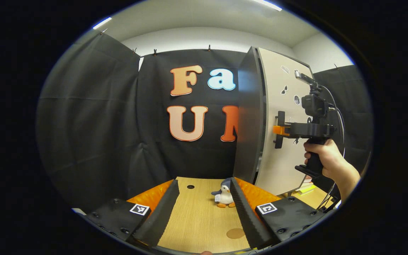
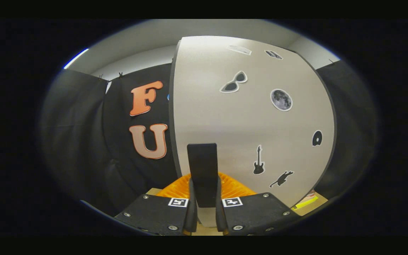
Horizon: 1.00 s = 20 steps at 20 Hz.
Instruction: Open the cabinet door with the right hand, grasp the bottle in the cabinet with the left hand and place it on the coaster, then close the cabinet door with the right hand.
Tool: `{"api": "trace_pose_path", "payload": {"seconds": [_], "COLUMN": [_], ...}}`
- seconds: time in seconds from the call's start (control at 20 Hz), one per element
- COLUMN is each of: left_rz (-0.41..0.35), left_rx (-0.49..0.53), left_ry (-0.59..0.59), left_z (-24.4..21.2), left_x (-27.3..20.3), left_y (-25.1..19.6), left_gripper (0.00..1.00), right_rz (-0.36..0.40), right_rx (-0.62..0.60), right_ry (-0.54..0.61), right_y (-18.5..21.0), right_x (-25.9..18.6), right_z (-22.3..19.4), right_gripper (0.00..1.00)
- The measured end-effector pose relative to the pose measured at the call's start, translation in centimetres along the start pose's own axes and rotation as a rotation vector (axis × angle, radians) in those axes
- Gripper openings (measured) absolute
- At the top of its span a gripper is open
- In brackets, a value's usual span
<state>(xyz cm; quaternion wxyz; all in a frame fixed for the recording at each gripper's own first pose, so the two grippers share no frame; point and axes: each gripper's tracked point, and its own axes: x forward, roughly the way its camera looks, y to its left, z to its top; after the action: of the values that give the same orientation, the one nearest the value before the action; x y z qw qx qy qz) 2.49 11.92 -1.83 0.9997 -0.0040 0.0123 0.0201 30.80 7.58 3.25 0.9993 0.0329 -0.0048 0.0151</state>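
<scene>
Bright ceiling strip lights, sharp focus, strong fisheye bending toward dim edges

Black cloth hangs as the booth's walls, clipped along the top. Above it run a white wall and a grey ceiling with strip lights. A wooden table stands below.

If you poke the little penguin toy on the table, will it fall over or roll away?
The penguin looks like a soft plush, so a poke would probably squash it and tip it over. It sits upright on small flat feet, so it likely tips easily. It probably won't roll far on the wooden table, since it looks light and fuzzy rather than round and hard.
</scene>
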Motion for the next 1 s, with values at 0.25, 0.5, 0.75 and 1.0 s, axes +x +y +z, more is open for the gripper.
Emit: {"api": "trace_pose_path", "payload": {"seconds": [0.25,0.5,0.75,1.0], "left_rz": [0.031,0.052,0.047,0.016], "left_rx": [0.025,0.058,0.027,0.017], "left_ry": [0.013,0.014,0.034,0.041], "left_z": [0.0,0.1,-0.7,-1.2], "left_x": [-1.6,-4.3,-6.0,-6.3], "left_y": [-1.0,-3.1,-5.7,-9.1], "left_gripper": [0.94,0.92,0.92,0.94], "right_rz": [0.010,0.025,0.021,-0.034], "right_rx": [0.032,0.041,0.035,0.031], "right_ry": [-0.026,-0.036,-0.041,-0.053], "right_y": [-1.4,-5.8,-7.5,-11.5], "right_x": [-7.3,-15.7,-17.9,-21.5], "right_z": [0.1,-0.4,0.0,0.4], "right_gripper": [0.18,0.18,0.20,0.17]}}
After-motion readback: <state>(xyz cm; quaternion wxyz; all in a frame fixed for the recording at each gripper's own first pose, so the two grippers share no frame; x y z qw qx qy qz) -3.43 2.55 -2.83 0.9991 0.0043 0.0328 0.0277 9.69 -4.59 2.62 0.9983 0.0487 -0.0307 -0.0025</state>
